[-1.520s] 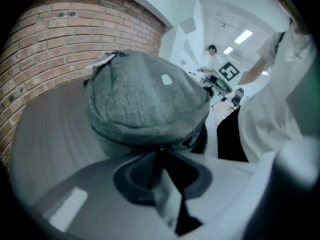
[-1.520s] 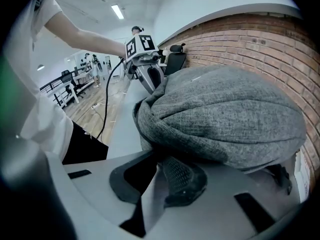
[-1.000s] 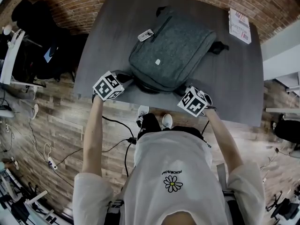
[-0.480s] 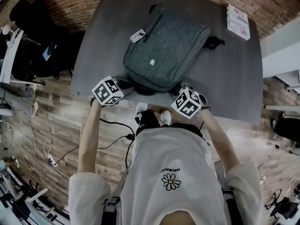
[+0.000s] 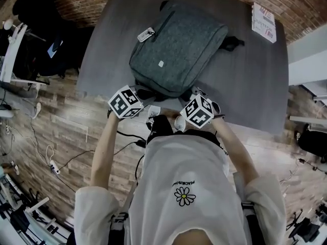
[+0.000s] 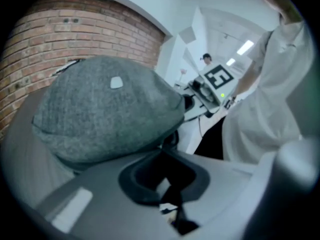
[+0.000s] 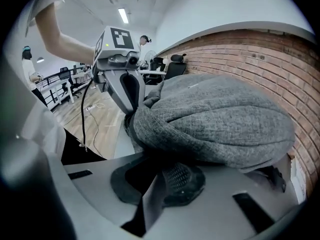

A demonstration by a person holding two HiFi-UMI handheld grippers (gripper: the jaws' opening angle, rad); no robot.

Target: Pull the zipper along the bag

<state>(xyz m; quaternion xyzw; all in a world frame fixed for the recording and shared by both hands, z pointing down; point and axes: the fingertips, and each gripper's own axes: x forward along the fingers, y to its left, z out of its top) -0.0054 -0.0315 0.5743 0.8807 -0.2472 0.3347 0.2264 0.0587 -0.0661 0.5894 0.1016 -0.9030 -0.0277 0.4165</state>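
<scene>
One grey bag (image 5: pixel 176 47) lies on the dark table (image 5: pixel 245 75), just ahead of both grippers. It carries one small pale patch (image 5: pixel 161 63) with no print that can be made out. One hang tag (image 5: pixel 145 34) lies at its far corner, well beyond the left gripper (image 5: pixel 142 92). One booklet (image 5: pixel 264 22) lies far off past the right gripper (image 5: pixel 190 94), its print too small to read, as is the line above the daisy (image 5: pixel 184 196) on the person's shirt.

Both forearms reach forward and the two grippers tilt down at the bag's near edge, marker cubes up. The left jaws are together on a small dark tab (image 6: pixel 175 219); blur hides whether it is the zipper pull. The right jaws, having just tightened a little, clamp a dark mesh strap (image 7: pixel 182 179) under the bag.
</scene>
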